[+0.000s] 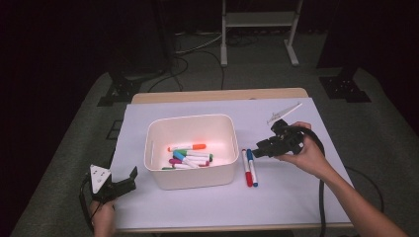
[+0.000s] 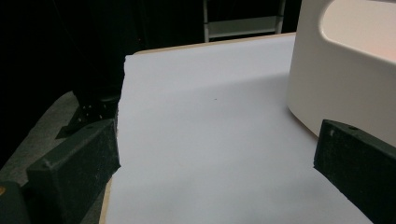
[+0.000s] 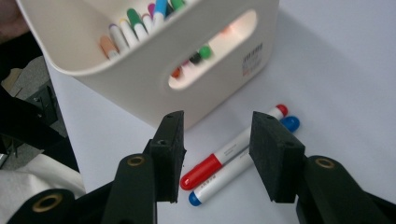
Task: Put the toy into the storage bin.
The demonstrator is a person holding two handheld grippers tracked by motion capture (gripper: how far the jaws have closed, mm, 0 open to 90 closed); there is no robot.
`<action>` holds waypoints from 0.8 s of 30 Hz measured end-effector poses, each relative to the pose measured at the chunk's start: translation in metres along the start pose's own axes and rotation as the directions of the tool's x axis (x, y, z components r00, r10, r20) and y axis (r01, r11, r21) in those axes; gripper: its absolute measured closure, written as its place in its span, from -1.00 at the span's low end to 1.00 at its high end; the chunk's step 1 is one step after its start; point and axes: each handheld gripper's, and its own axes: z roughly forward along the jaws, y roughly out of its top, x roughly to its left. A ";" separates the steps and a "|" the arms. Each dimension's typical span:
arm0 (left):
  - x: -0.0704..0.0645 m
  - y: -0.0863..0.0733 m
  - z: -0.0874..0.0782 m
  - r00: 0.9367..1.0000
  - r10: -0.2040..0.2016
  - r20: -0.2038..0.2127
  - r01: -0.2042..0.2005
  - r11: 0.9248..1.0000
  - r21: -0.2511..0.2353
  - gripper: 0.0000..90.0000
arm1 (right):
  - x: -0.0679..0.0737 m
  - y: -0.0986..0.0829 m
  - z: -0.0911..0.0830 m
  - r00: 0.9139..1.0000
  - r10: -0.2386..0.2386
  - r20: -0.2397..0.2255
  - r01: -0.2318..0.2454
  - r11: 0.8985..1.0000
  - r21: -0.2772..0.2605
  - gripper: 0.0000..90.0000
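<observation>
Overhead, the high view shows a white bin (image 1: 190, 148) at the middle of the counter (image 1: 296, 197), holding several capped markers. Two more markers lie on the counter just right of the bin, side by side and touching: a red marker (image 1: 245, 168) nearer the bin and a blue marker (image 1: 252, 168) beside it. The right gripper (image 1: 264, 147) hovers just right of their far ends, pointing towards them. The left gripper (image 1: 129, 180) rests at the counter's near left corner, well apart from the markers. A small pale tool (image 1: 284, 113) lies farther back on the right.

Next, the left gripper view shows its jaws wide apart with nothing between them, bare counter ahead and the bin wall (image 2: 336, 84) at the right.

Finally, the right gripper view looks down on the two markers, red marker (image 3: 233, 149) and blue marker (image 3: 243, 165), between and below the jaws, which stand apart and hold nothing. The bin (image 3: 154, 79), with its handle slot, sits just behind them.

Handling judgement: each marker is light, rigid and smooth-sided, so it is likely to roll or slip if gripped near an end. Grip one marker across the white barrel near its middle. Because the two touch, closing on one may nudge the other; take the outer, blue one, or lower the jaws squarely.
</observation>
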 end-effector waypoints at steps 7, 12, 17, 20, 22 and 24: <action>0.000 0.000 0.000 1.000 0.000 0.001 0.000 1.000 -0.002 -1.00 | -0.009 -0.018 0.025 0.999 0.025 0.023 -0.026 0.999 0.037 0.19; 0.000 0.000 0.000 1.000 0.001 0.001 -0.001 1.000 -0.002 -1.00 | -0.014 -0.028 0.042 0.997 0.044 0.058 -0.047 0.997 0.059 0.19; 0.000 0.000 0.000 1.000 0.000 0.001 0.000 1.000 -0.002 -1.00 | -0.017 -0.033 0.055 0.997 0.064 0.053 -0.068 0.995 0.072 0.18; 0.000 0.000 0.000 1.000 0.001 0.002 -0.001 1.000 -0.002 -1.00 | -0.018 -0.034 0.061 0.996 0.058 0.073 -0.064 0.995 0.076 0.18; 0.000 0.000 0.000 1.000 0.001 0.002 -0.001 1.000 -0.002 -1.00 | -0.018 -0.034 0.064 0.993 0.059 0.097 -0.067 0.995 0.079 0.18; 0.000 0.000 0.000 1.000 0.000 0.002 0.000 1.000 -0.002 -1.00 | -0.019 -0.035 0.066 0.993 0.064 0.104 -0.072 0.995 0.073 0.21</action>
